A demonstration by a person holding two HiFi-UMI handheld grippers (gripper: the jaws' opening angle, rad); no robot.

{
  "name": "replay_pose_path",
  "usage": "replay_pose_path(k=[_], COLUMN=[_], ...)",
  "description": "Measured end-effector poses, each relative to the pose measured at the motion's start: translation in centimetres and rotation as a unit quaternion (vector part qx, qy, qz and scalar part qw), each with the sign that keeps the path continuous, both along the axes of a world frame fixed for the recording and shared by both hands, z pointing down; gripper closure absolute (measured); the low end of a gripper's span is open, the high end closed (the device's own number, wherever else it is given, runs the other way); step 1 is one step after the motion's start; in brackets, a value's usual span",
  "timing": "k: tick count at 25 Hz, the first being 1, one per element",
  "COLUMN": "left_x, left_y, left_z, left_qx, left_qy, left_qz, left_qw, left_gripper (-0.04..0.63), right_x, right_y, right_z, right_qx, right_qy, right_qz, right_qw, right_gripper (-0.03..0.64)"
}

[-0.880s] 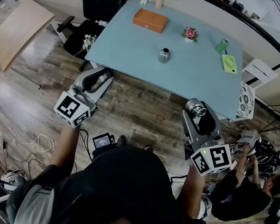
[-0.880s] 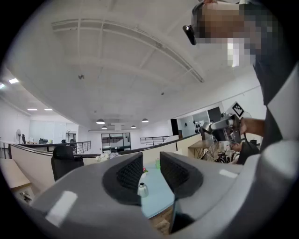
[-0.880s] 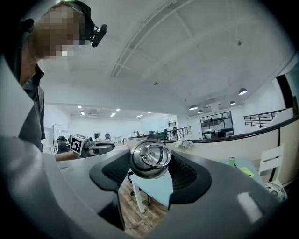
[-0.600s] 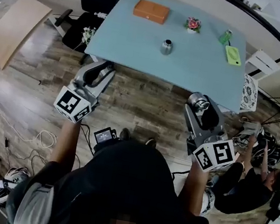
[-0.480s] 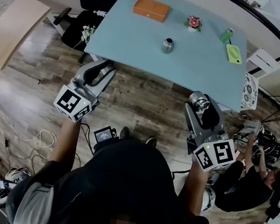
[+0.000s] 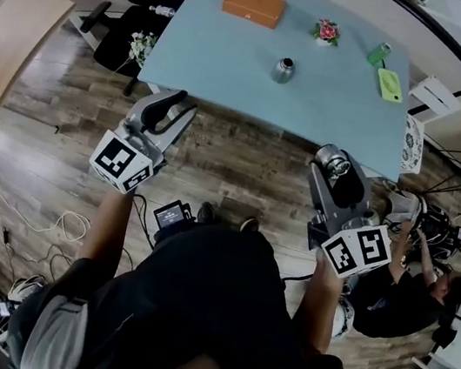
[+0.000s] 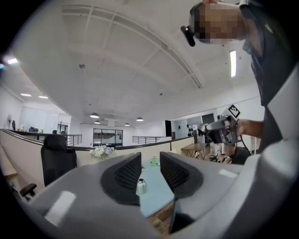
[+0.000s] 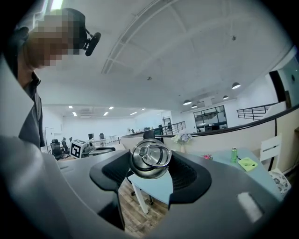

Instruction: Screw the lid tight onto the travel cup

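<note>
1. The right gripper (image 6: pixel 335 173) pinches the steel lid (image 8: pixel 150 160) between its ribbed pads. The lid's ring-handle face is turned toward the camera in the right gripper view.

2. The left gripper (image 7: pixel 150 170) is pressed together as far as it goes. Only a narrow slit shows between the pads, and they hold nothing.

3. The travel cup (image 6: pixel 283 70) stands upright near the middle of the pale blue table (image 6: pixel 227 55), well apart from both grippers. It shows small and distant through the left gripper's slit (image 7: pixel 141 186).

4. Over the last second the whole scene has slid upward in the head view, so the table's far edge is now cut off at the top. The orange box (image 6: pixel 254 5) sits closer to the frame's edge. The grippers have kept much the same stance, with their tips at about the table's near edge in the picture. The lid is in the same clamp and the left jaws are as closed as before.

5. My reading is that this is carry and approach, not screwing. Lid and cup have not yet met.

6. What seems to remain is everything that matters. The left gripper must open and steady the cup's body, and the right must bring the lid squarely over the mouth before turning.
</note>
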State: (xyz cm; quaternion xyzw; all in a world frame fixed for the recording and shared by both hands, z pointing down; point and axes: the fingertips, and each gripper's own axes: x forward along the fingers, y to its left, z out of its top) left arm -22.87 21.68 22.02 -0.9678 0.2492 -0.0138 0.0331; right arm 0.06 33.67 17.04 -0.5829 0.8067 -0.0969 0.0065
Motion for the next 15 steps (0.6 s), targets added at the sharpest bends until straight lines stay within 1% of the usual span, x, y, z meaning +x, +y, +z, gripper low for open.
replay_pose_path(k=[4,9,12,15], left_x=[0.5,2.0,3.0,3.9], left_y=[-0.9,-1.7,-2.4,-3.0], left_z=[0.3,0.5,0.7,0.7], left_qx=[-0.008,-0.010,-0.010,-0.012], left_qy=[0.005,0.000,-0.011,-0.017], left_qz=[0.008,0.014,0.003,-0.017], left_qw=[0.9999,0.9998,0.9999,0.9996], left_gripper=[0.451,0.449,0.435,0.423], right_x=[0.1,1.8,3.1,4.4], right_y=[-1.1,-2.9,-4.4,-6.2], right_z=[0.0,0.4,0.9,1.7], right_qx=[-0.007,-0.013,-0.013,-0.016], right_qy=[-0.001,-0.006,-0.015,-0.026], right_qz=[0.000,-0.003,-0.016,-0.038], right_qw=[1.000,1.000,1.000,0.999], right_gripper=[0.356,0.356,0.356,0.356])
